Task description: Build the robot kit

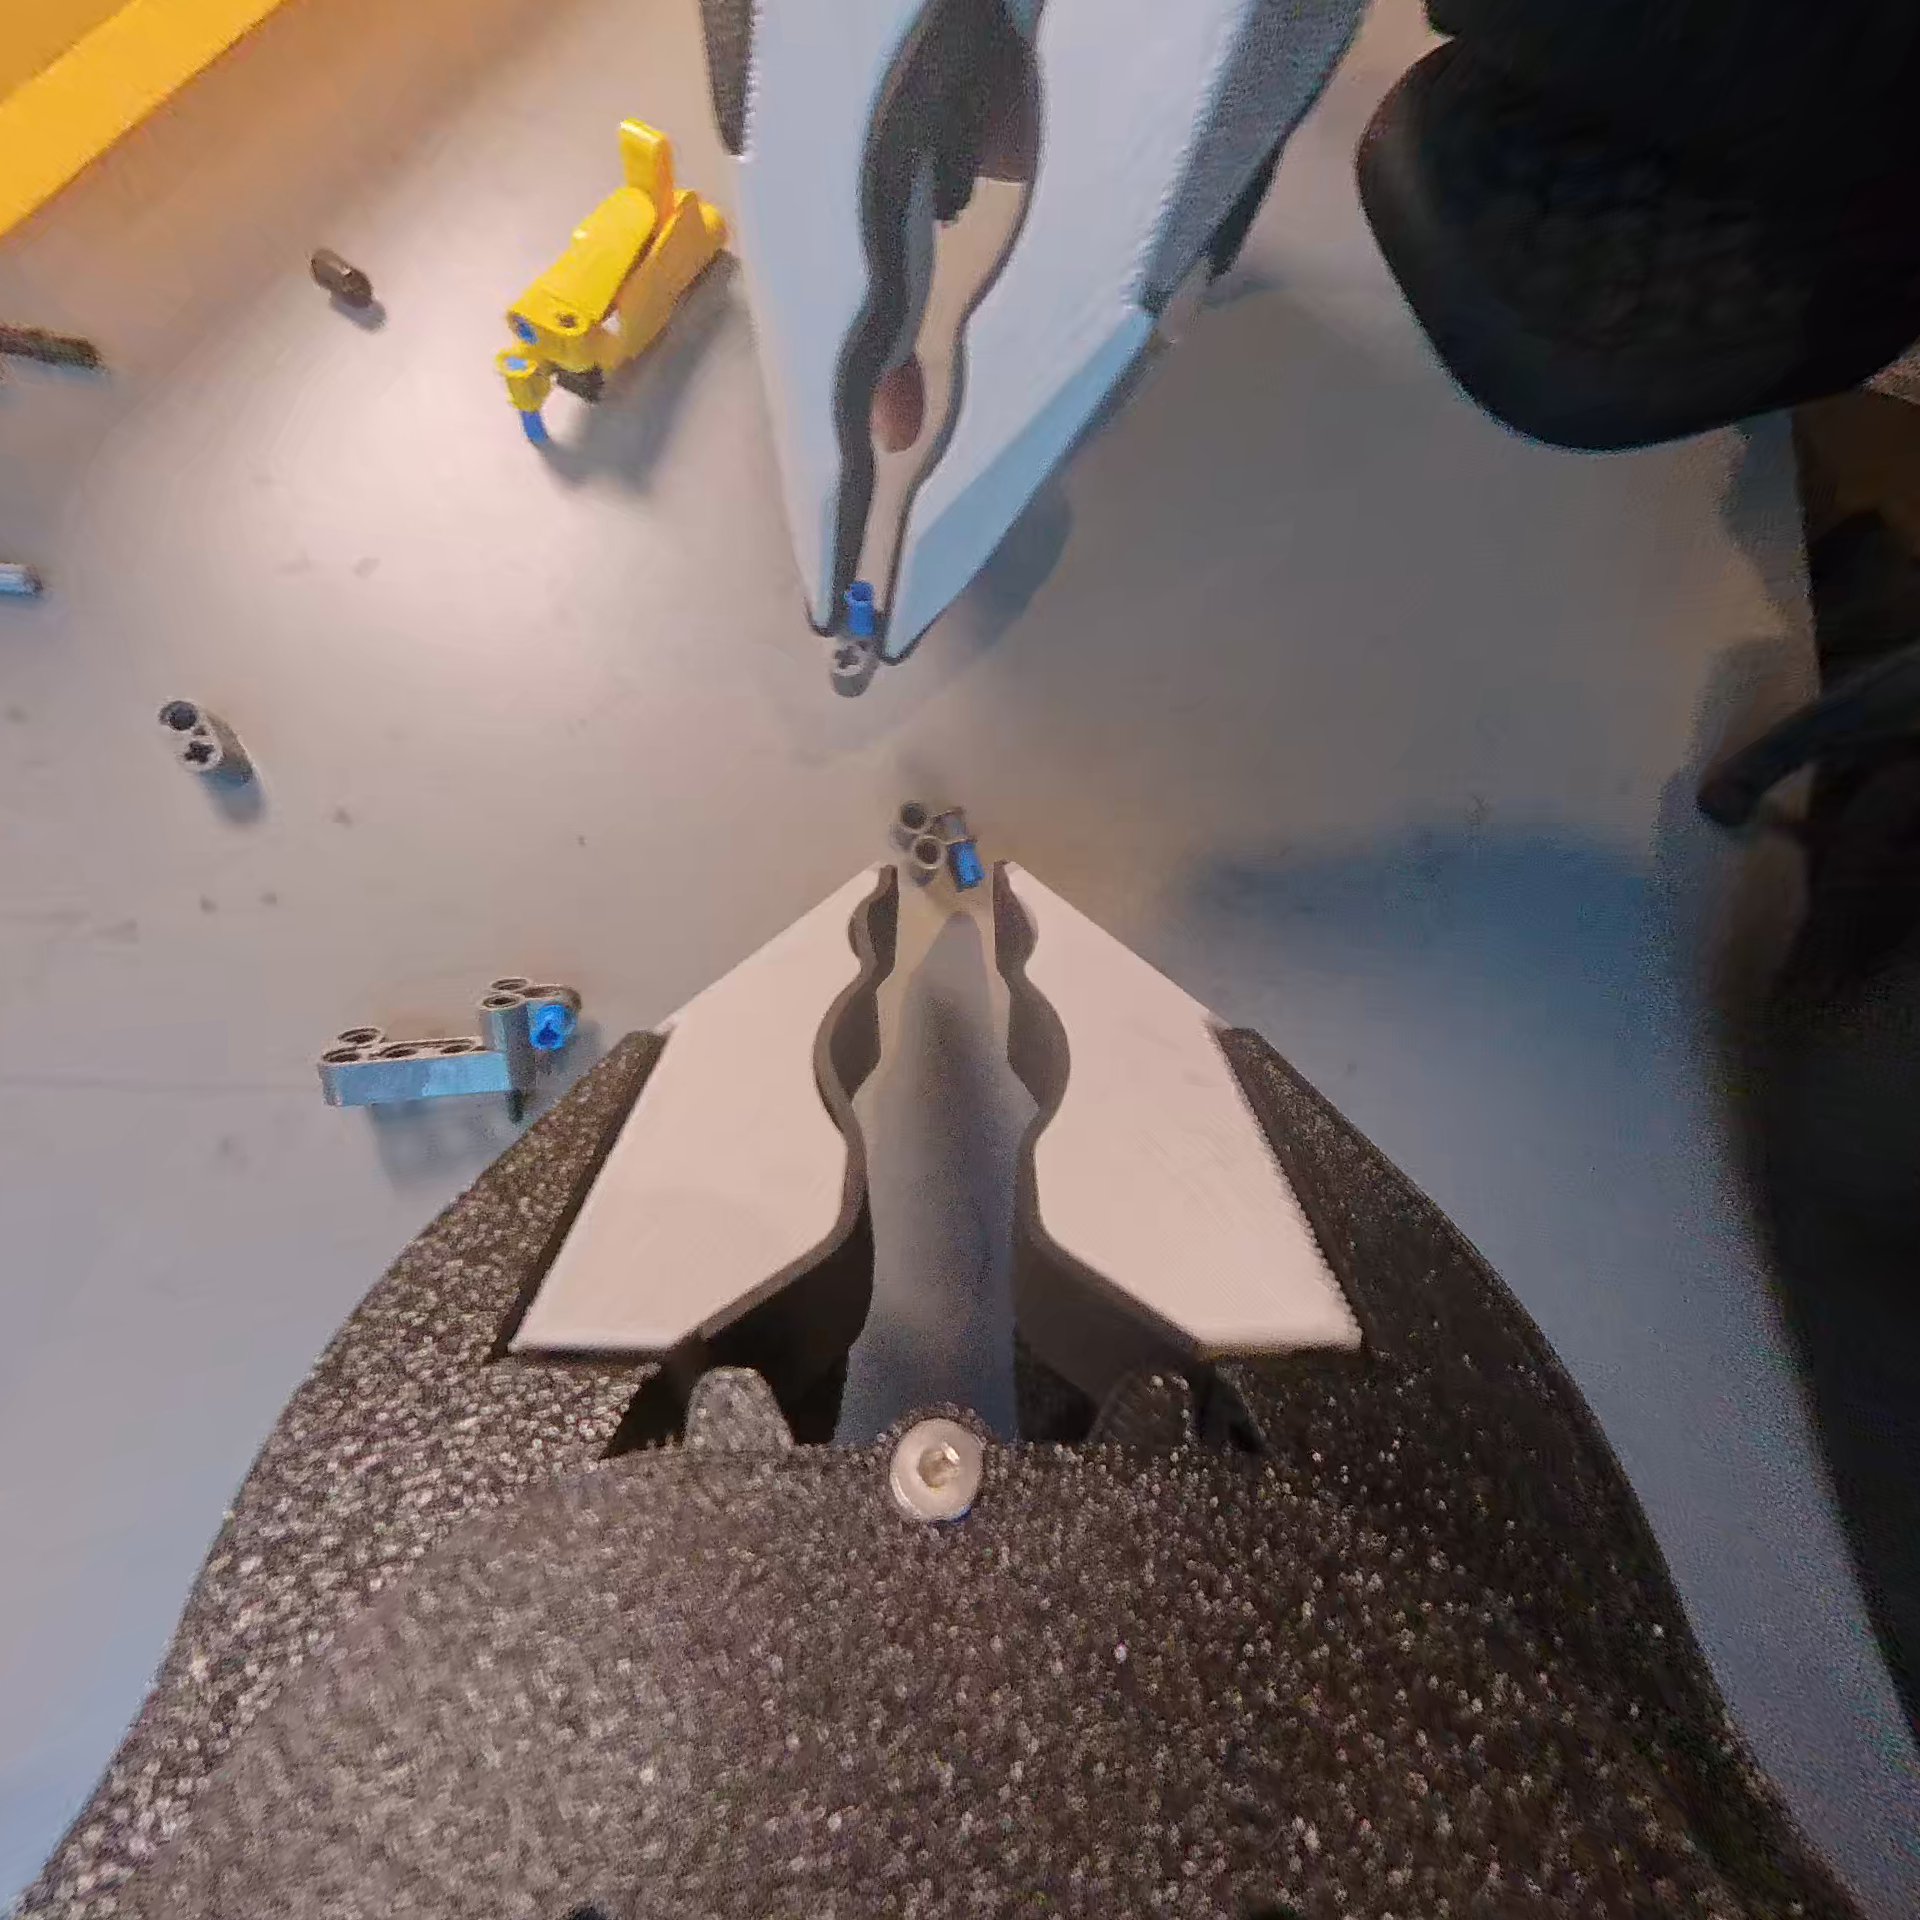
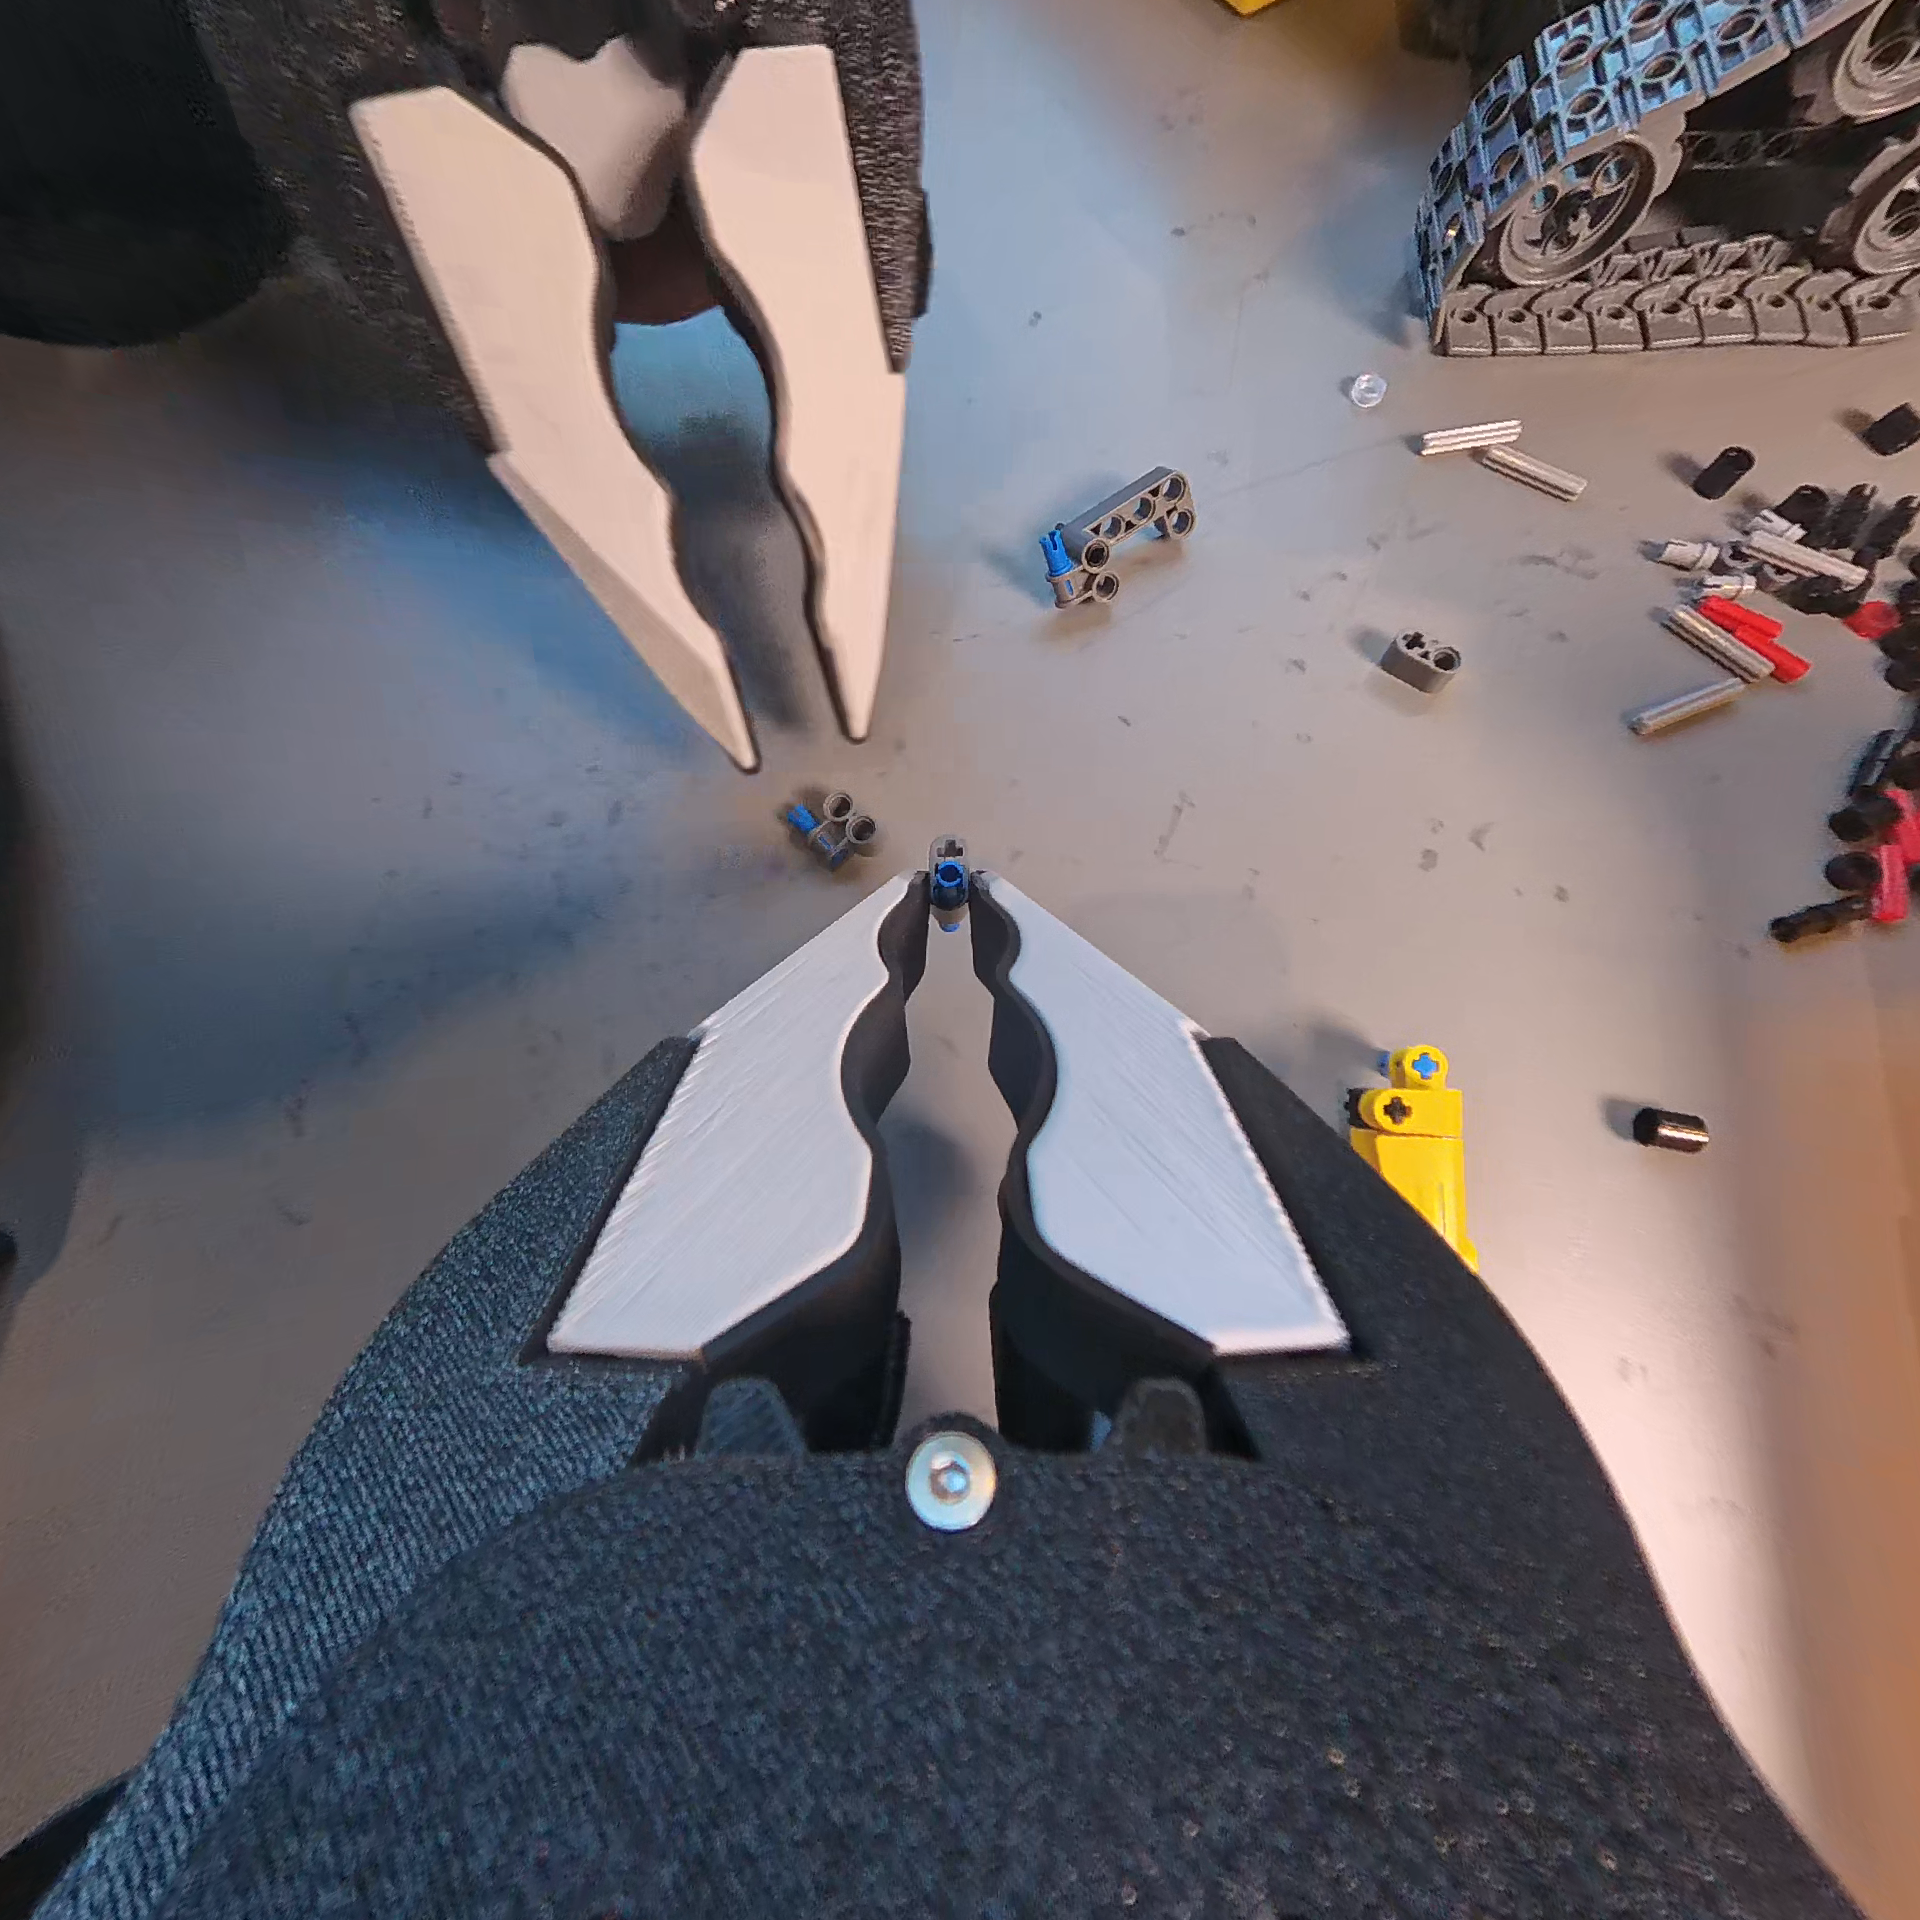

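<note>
A small grey connector with a blue pin (image 2: 947, 878) is clamped at the tips of the right tool (image 2: 948, 883); the left tool (image 1: 940, 868) is parted and empty, just behind a grey-and-blue piece (image 1: 933, 844) lying on the bench (image 1: 1351, 727); an L-shaped grey beam (image 1: 436, 1055) lies near.

Grey table (image 2: 1195, 883) carrying scattered parts: tracked vehicle (image 2: 1683, 197) sitting far right, pin pile (image 2: 1808, 623) lying right, yellow assembly (image 2: 1418, 1143) resting near right, grey beam (image 2: 1127, 530) lying mid-far.

grey table (image 2: 1195, 831) | yellow part (image 1: 613, 281) | grey beam (image 2: 1127, 530) | tracked model (image 2: 1662, 187)
</note>
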`<state>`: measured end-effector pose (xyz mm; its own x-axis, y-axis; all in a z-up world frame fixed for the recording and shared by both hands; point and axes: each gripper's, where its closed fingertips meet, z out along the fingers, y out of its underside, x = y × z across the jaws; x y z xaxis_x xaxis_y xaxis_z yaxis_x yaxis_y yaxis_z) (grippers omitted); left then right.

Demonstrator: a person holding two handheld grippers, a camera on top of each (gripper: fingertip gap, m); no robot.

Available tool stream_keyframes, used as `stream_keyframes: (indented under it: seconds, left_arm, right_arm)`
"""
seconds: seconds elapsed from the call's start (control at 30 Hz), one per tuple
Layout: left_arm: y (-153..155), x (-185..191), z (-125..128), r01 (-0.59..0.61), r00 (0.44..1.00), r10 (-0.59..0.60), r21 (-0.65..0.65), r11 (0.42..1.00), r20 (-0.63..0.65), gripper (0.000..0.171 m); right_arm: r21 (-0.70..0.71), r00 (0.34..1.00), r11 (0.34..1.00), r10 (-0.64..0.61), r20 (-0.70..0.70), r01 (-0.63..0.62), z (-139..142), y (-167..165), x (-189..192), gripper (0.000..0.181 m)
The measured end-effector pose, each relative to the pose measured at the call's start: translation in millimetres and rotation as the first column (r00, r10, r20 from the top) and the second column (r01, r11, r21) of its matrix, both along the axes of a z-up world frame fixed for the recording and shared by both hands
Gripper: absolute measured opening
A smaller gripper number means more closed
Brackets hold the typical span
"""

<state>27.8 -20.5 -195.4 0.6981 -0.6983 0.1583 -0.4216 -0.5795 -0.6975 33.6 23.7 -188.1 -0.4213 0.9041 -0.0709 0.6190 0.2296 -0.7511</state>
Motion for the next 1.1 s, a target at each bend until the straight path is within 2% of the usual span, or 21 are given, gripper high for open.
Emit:
stream_keyframes:
  seconds: [0.1,0.37,0.57,0.73,0.83,1.0,1.1]
  left_arm:
    - [3.1,0.2,-10.6,0.009,1.0,-0.009,-0.053,0.999,-0.004,0.025]
    - [-13.2,20.8,-10.9,0.11,0.994,-0.109,-0.072,0.991,0.016,0.019]
    - [6.6,9.7,-10.4,0.031,0.999,-0.031,0.0,1.0,0.01,0.024]
    - [4.2,17.4,-16.3,0.053,0.998,-0.052,0.018,0.998,-0.026,0.015]
    - [-1.8,19.7,-16.5,0.042,0.999,-0.042,0.007,0.999,-0.031,0.015]
    - [-19.2,24.6,-16.5,0.062,0.998,-0.061,0.018,0.998,-0.026,0.015]
    - [-24.5,22.0,-16.0,0.068,0.997,-0.067,0.021,0.997,-0.023,0.019]
  right_arm:
    - [0.005,1.0,1.0,0.002,0.001,-0.002,-0.3,-0.8,0.4,0.007]
    - [0.002,1.0,1.0,0.002,0.001,-0.002,0.0,0.8,1.4,0.007]
    - [0.001,1.0,1.0,0.001,-0.004,-0.001,1.5,1.5,1.7,0.007]
    - [-0.004,1.0,1.0,0.019,-0.007,-0.019,2.2,-2.5,2.1,0.007]
    - [-0.022,0.997,0.997,0.07,-0.024,-0.071,5.4,-12.7,3.8,0.007]
    - [-0.02,0.966,0.966,0.256,-0.029,-0.257,5.2,-47.7,14.8,0.007]
    - [-0.016,0.956,0.956,0.294,0.001,-0.294,-0.6,-57.8,14.9,0.007]
